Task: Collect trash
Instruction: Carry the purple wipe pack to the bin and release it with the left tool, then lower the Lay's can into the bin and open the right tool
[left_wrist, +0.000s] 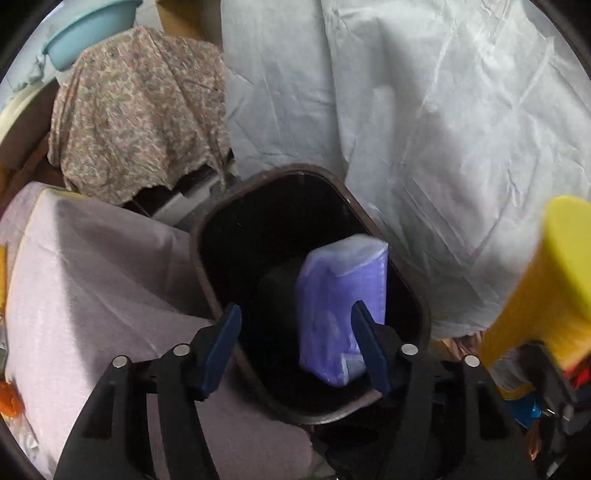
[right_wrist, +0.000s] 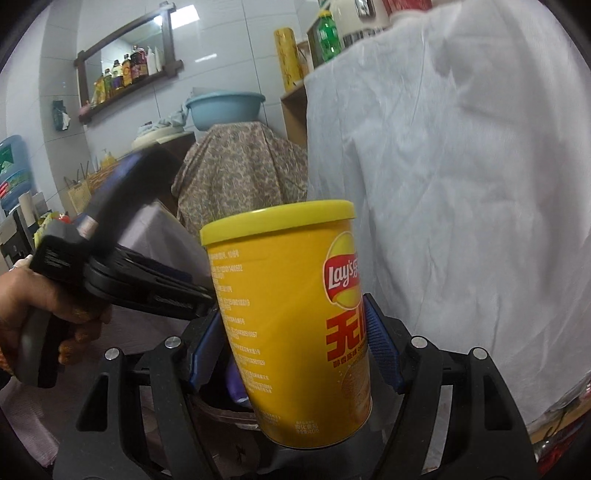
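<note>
Purple packet (left_wrist: 341, 306) upright in bin (left_wrist: 207, 229); yellow can (right_wrist: 291, 317) (lidded) tilted.

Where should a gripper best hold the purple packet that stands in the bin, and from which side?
Grip the purple packet at its upper end, coming from above through the bin's open top. It stands nearly upright against the wall, so only that end is free.

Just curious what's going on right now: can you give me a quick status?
Left tongs open over bin, purple packet inside. Right tongs shut on Lay's can. Nothing blocking the bin.
</note>
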